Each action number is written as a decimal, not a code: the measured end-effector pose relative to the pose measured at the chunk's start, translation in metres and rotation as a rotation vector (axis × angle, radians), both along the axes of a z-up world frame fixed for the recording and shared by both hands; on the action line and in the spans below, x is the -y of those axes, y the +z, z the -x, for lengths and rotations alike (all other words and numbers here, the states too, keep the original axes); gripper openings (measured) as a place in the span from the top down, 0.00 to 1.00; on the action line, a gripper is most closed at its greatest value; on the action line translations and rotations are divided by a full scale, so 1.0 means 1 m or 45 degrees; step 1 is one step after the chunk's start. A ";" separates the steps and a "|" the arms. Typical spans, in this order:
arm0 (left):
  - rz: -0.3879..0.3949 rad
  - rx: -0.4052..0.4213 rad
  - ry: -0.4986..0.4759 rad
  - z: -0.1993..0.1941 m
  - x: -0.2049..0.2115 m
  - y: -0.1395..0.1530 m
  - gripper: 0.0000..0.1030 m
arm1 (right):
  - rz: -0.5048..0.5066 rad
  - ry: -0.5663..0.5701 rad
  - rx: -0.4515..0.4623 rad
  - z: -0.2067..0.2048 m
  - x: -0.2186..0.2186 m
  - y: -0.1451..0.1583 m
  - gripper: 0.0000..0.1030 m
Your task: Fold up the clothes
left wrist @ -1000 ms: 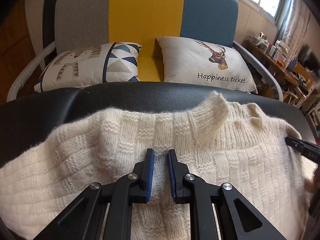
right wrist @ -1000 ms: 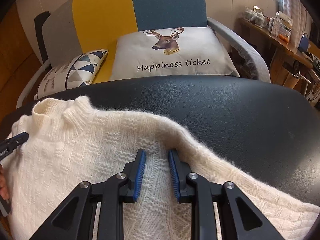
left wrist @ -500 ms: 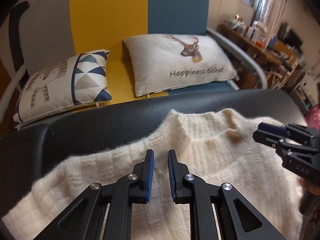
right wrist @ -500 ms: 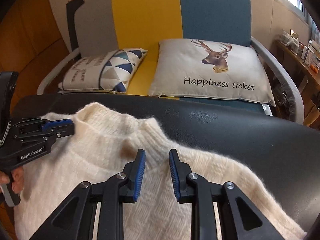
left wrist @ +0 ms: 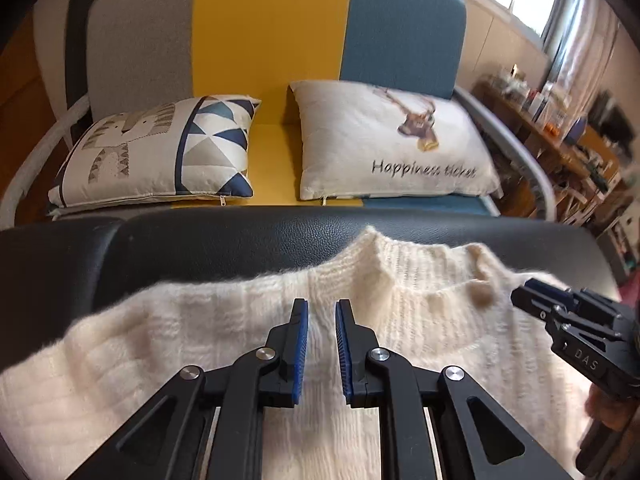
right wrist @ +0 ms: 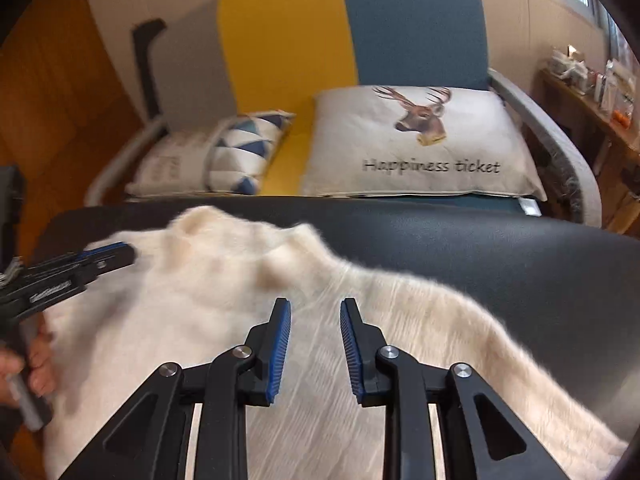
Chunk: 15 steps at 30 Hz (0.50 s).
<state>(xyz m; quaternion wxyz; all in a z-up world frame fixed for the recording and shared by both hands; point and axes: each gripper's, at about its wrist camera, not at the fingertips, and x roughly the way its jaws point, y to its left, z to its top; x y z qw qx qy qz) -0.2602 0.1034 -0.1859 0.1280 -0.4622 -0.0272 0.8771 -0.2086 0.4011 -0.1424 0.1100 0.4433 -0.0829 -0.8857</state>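
Observation:
A cream knitted sweater (left wrist: 400,320) lies flat on a black leather surface (left wrist: 240,240), its collar toward the far edge. My left gripper (left wrist: 321,308) hovers over the sweater's left shoulder, jaws open with a narrow gap and nothing between them. My right gripper (right wrist: 315,306) hovers over the right shoulder of the sweater (right wrist: 240,300), jaws open wider and empty. The right gripper also shows at the right edge of the left wrist view (left wrist: 532,300), and the left gripper shows at the left of the right wrist view (right wrist: 116,254).
Behind the black surface (right wrist: 520,260) stands a grey, yellow and blue sofa (left wrist: 272,40) with a triangle-pattern pillow (left wrist: 160,156) and a deer pillow (left wrist: 388,144). A cluttered wooden shelf (left wrist: 560,140) runs along the right wall.
Both grippers pulled back and lifted from the sweater. The right gripper's jaws have opened wider. The sweater stays flat.

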 end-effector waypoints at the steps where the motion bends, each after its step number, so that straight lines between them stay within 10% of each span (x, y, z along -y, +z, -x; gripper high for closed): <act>1: -0.015 0.001 -0.002 -0.014 0.006 0.002 0.86 | 0.028 0.007 0.003 -0.018 -0.004 0.003 0.75; 15: -0.105 0.112 0.012 -0.218 0.078 -0.005 0.86 | 0.209 -0.149 0.232 -0.226 -0.022 -0.026 0.75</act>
